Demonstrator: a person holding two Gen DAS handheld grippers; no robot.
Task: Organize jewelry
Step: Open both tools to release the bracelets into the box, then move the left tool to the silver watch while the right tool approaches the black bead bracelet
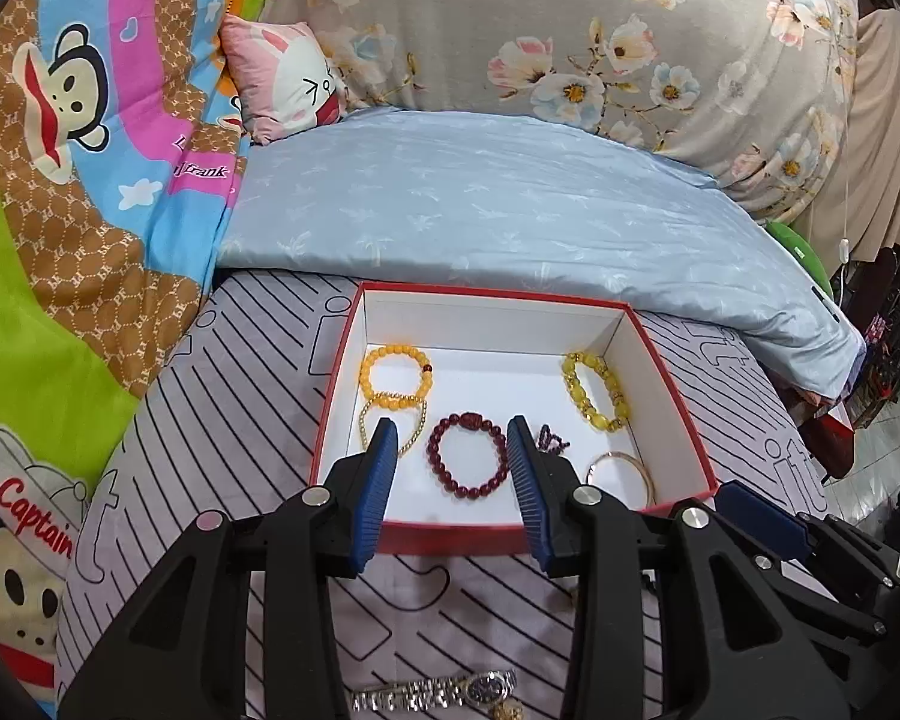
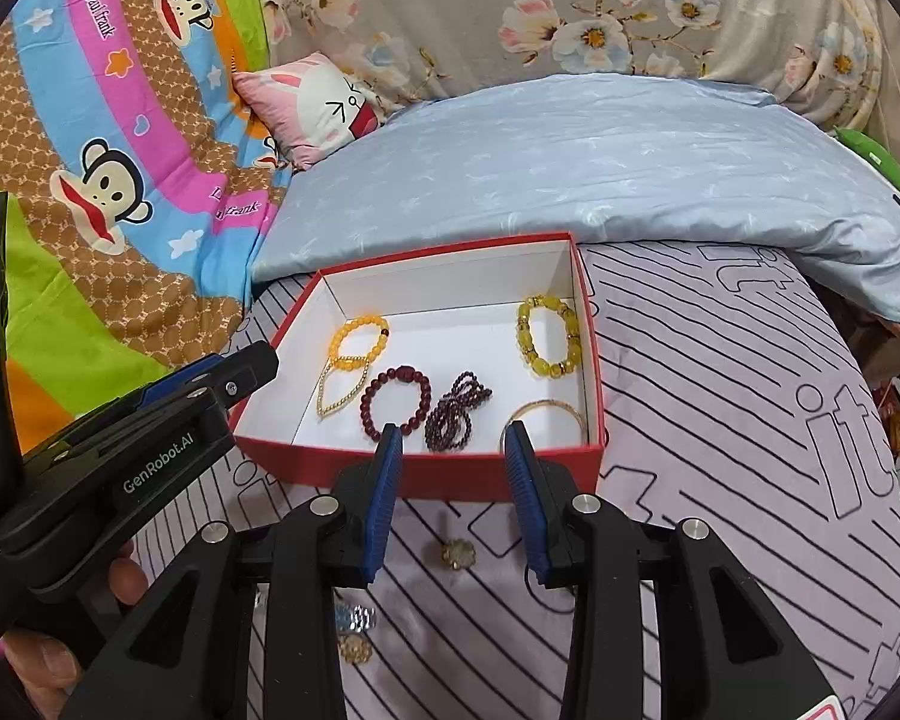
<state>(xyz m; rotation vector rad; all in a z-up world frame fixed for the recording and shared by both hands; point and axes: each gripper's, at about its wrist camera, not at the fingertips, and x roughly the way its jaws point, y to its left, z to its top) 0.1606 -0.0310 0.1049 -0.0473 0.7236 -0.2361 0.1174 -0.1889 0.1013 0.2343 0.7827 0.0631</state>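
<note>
The red box point(image 1: 513, 531), white inside, sits at frame centre on the striped bed cover point(image 1: 258, 372). It holds two yellow bead bracelets, a dark red bead bracelet point(image 1: 467, 456), a purple strand point(image 2: 457, 411) and a gold bangle point(image 2: 543, 414). A steel watch point(image 1: 432, 690) lies lengthwise left-right at the bottom edge. Left hand-held gripper point(image 1: 453, 480) and right hand-held gripper point(image 2: 453, 474): both released, empty. Legible: "GenRobot.AI".

Bright, even light, soft shadows, sharp centre; fisheye warp w/ dark corners.

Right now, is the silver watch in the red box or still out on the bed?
Out. The watch lies on the striped sheet, nearer than the box, below the left tool.
</note>
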